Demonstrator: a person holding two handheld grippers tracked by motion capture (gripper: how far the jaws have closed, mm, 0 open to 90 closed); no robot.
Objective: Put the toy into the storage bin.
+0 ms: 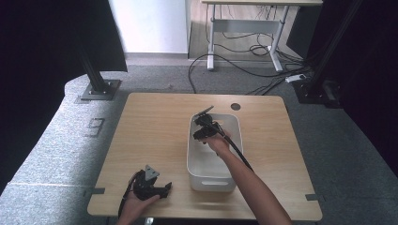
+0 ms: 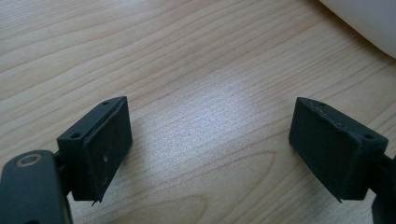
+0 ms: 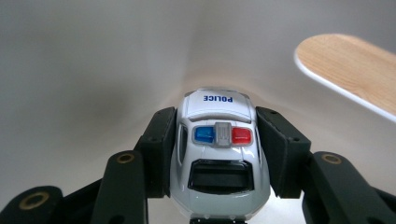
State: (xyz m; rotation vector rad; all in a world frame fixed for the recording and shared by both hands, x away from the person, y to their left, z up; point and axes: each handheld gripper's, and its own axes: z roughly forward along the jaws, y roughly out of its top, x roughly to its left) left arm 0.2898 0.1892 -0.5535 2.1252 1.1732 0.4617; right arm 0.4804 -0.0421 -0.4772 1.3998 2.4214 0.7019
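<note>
Overhead forward-down view; two close gripper-mounted views, sharing the white bin (image 1: pixel 197 176).

The white bin (image 1: pixel 213 176) stands right of centre on the table (image 1: pixel 155 131), and its 4 walls close in around the right gripper (image 1: pixel 201 136), whose jaws clamp a toy police car (image 3: pixel 219 144) low inside with wall close ahead and open room only upward past the rim. Bare wood lies to the left of the bin and along the far edge. The left gripper (image 2: pixel 210 149) rests at the near edge with nothing between its parted jaws, the bin's corner just beyond.
</note>
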